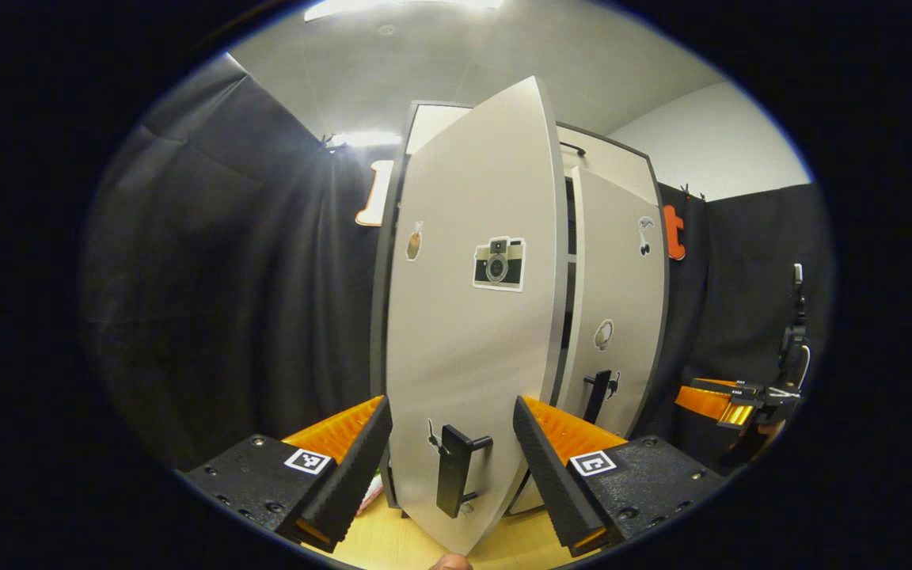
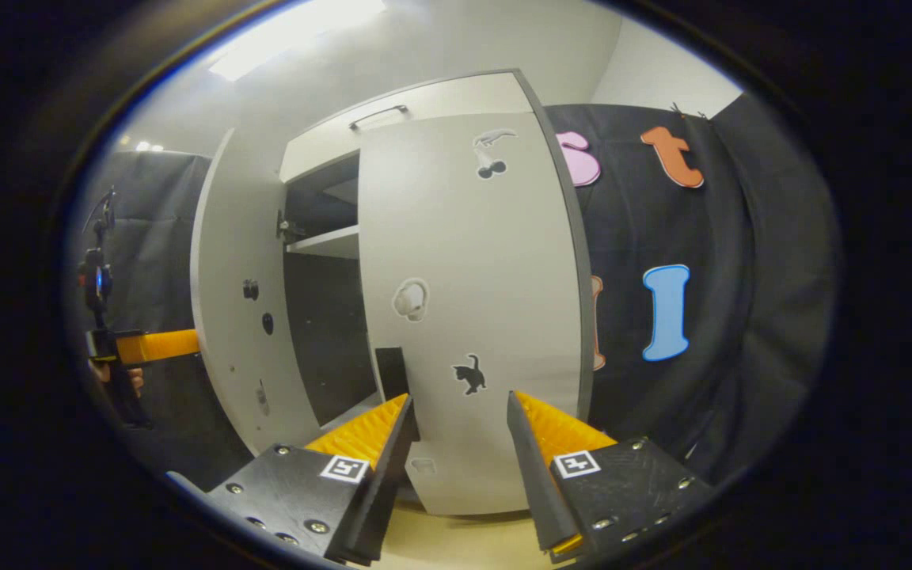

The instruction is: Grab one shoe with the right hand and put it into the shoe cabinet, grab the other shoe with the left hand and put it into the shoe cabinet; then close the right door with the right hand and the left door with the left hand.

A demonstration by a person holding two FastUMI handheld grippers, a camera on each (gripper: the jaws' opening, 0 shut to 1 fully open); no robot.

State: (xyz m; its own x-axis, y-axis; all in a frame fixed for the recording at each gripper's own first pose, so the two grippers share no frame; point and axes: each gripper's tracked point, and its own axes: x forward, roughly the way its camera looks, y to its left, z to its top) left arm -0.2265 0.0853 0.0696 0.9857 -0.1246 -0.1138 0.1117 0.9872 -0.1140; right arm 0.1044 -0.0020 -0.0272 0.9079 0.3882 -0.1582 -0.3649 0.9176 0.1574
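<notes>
The white shoe cabinet (image 1: 432,119) stands right in front of me. Its left door (image 1: 464,332) hangs partly open, edge swung towards me, with its dark handle (image 1: 456,471) low down. My left gripper (image 1: 451,404) is open, and that door's lower part shows between its fingers. The right door (image 2: 464,301) sits almost flush with the cabinet, its handle (image 2: 393,376) on its left edge. Close in front of it my right gripper (image 2: 458,396) is open, holding nothing. Between the doors a dark interior with a shelf (image 2: 329,241) shows.
Black cloth walls (image 1: 226,301) close in on both sides of the cabinet. The floor (image 1: 416,546) is light wood. In the left gripper view the right gripper (image 1: 729,400) shows at far right; in the right gripper view the left gripper (image 2: 151,346) shows at far left, by the open left door (image 2: 234,317).
</notes>
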